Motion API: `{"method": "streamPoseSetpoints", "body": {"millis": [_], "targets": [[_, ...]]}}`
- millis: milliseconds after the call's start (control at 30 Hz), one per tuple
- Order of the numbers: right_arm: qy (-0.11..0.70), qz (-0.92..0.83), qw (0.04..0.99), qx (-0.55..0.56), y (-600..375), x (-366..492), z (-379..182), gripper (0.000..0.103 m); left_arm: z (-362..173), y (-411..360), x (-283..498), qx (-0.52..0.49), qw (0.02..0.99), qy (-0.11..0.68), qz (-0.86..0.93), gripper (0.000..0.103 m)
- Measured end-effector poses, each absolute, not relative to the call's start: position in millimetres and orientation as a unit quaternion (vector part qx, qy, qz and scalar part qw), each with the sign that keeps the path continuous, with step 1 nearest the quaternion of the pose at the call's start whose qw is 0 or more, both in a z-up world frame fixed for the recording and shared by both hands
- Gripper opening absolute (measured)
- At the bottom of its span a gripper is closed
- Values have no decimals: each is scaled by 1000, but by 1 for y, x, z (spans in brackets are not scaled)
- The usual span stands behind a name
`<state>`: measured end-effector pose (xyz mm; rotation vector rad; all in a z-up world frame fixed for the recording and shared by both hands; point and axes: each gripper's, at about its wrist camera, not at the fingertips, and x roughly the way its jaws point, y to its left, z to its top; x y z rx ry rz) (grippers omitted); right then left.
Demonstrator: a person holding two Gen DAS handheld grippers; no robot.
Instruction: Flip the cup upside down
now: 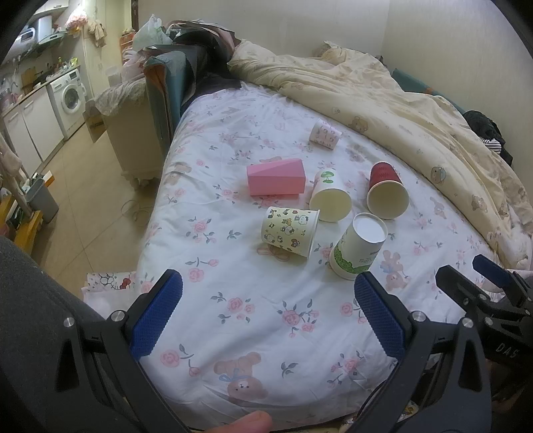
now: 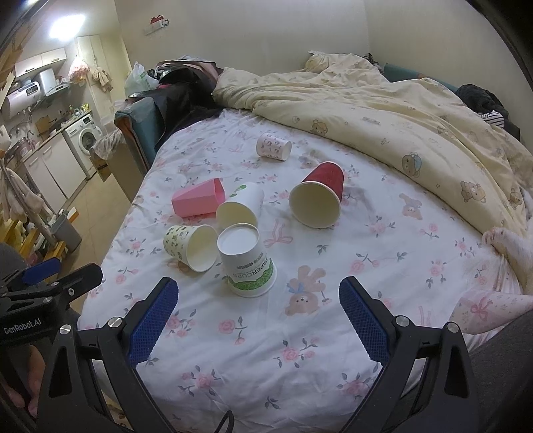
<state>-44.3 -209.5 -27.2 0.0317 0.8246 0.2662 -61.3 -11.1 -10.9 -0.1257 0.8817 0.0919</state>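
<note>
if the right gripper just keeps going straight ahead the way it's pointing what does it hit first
Probably the upside-down white and green paper cup, just left of centre between the open jaws of the right gripper. Depth is unclear; it might meet the floral bedsheet first.

The room is dimly and unevenly lit with a warm, yellowish cast. In the right wrist view a ceiling light (image 2: 66, 23) blows out into white glare at upper left. Soft shadows lie beneath the red cup (image 2: 319, 196) on the bed sheet (image 2: 266, 333). Fisheye distortion bends both views, dark vignettes fill their corners, and fine detail looks slightly soft and noisy.
</note>
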Motion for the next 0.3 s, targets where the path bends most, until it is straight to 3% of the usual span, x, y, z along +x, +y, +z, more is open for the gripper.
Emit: {"method": "streamPoseSetpoints", "body": {"millis": [300], "targets": [[405, 131, 905, 16, -208, -44, -28, 100, -10, -11, -63, -58, 901, 426, 49, 102]]}}
